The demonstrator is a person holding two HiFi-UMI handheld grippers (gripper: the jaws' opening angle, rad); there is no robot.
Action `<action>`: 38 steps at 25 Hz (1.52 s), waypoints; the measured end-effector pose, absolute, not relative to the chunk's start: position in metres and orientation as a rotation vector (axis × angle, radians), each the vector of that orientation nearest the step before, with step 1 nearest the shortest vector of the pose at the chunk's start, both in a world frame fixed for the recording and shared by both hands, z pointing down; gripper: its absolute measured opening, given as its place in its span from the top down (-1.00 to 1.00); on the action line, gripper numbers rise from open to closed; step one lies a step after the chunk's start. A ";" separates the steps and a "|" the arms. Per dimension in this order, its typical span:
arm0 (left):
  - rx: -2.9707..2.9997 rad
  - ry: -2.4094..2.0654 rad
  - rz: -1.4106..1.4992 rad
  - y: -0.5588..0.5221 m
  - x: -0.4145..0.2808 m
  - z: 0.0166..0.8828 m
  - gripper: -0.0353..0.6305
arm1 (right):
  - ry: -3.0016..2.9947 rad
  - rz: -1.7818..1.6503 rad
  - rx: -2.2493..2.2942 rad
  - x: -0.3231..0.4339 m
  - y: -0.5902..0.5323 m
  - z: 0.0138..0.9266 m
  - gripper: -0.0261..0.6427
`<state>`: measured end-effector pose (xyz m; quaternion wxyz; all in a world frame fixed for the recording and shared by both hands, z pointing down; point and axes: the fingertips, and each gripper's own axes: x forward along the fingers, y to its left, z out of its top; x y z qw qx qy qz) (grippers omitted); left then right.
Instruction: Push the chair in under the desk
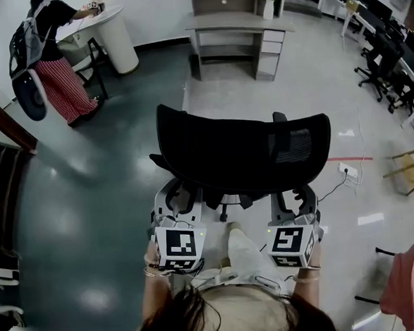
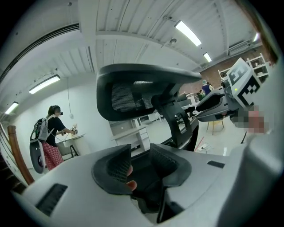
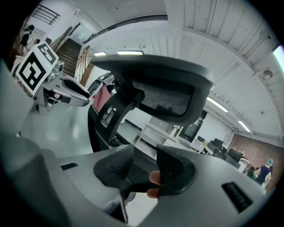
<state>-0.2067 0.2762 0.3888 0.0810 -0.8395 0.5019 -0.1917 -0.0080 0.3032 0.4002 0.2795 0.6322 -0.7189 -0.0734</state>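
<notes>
Their own views show the left gripper (image 2: 140, 156) and right gripper (image 3: 145, 160) with jaws parted, empty — in the head view the chair (image 1: 241, 148) covers their tips.

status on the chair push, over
Open: left hand-held gripper, right hand-held gripper, both behind chair. Far from desk. On floor, right of path: power strip.

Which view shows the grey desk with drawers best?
Head view: the whole grey desk with drawers is clear beyond the black mesh office chair. Both gripper views show it small, under the chair's headrest.
</notes>
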 end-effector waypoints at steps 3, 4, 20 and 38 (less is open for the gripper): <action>-2.465 1.449 -0.667 0.269 -0.206 0.398 0.43 | -1.882 -0.220 1.633 -0.006 0.296 0.412 0.41; -2.445 1.432 -0.702 0.266 -0.206 0.401 0.40 | -1.869 -0.227 1.613 -0.006 0.294 0.416 0.37; -2.194 1.301 -1.051 0.229 -0.203 0.442 0.20 | -1.728 -0.297 1.466 0.001 0.264 0.450 0.22; -2.230 1.202 -1.088 0.212 -0.197 0.444 0.18 | -1.768 -0.291 1.417 0.002 0.248 0.453 0.22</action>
